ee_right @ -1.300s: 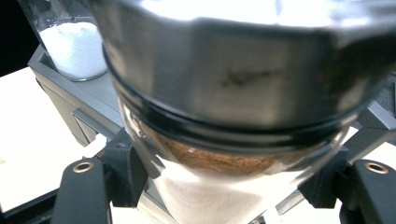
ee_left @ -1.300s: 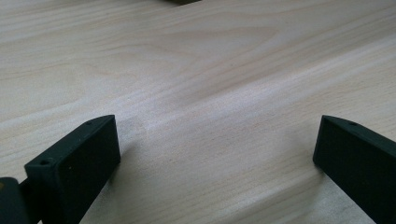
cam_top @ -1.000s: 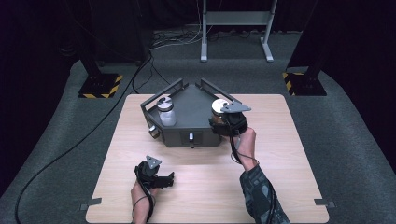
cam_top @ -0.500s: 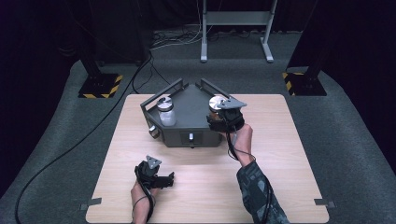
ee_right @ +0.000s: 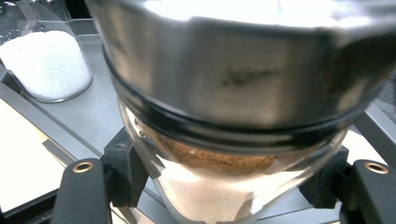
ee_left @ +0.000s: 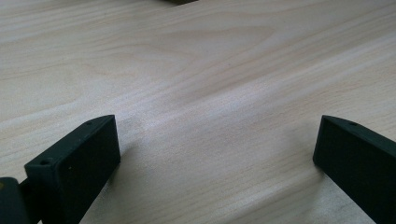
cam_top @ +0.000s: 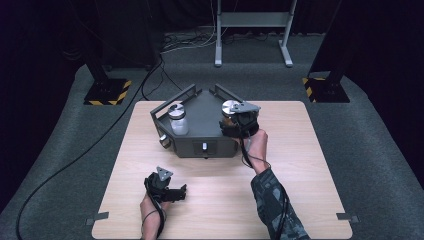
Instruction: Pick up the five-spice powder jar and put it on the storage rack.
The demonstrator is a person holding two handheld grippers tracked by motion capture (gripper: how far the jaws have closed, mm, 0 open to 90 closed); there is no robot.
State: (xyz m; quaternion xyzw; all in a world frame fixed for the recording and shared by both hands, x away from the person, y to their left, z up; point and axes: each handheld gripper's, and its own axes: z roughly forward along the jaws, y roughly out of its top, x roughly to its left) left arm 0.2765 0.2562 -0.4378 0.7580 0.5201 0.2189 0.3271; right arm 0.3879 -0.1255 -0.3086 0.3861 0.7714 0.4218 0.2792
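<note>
A dark grey angular rack (cam_top: 202, 107) stands at the back middle of the wooden table (cam_top: 300, 175). On its left side is a glass jar of white grains (cam_top: 177, 120) with a metal lid. My right gripper (cam_top: 239, 125) is shut on a second metal-lidded jar (cam_top: 230, 106) at the rack's right side. In the right gripper view this jar (ee_right: 224, 93) holds brown powder over white, both pads press its glass, and the white-grain jar (ee_right: 44, 60) is at the upper left. My left gripper (cam_top: 162, 187) rests open near the front edge, with bare wood between its jaws (ee_left: 215, 149).
The rack has raised rails along its back edges and a knob on its front panel (cam_top: 204, 146). On the grey carpet behind the table are black posts on hazard-striped bases (cam_top: 107, 90), a metal stand (cam_top: 250, 30) and a black cable (cam_top: 75, 160).
My right gripper and the brown-powder jar have shifted slightly away from me and to the left. My left gripper has stayed put.
</note>
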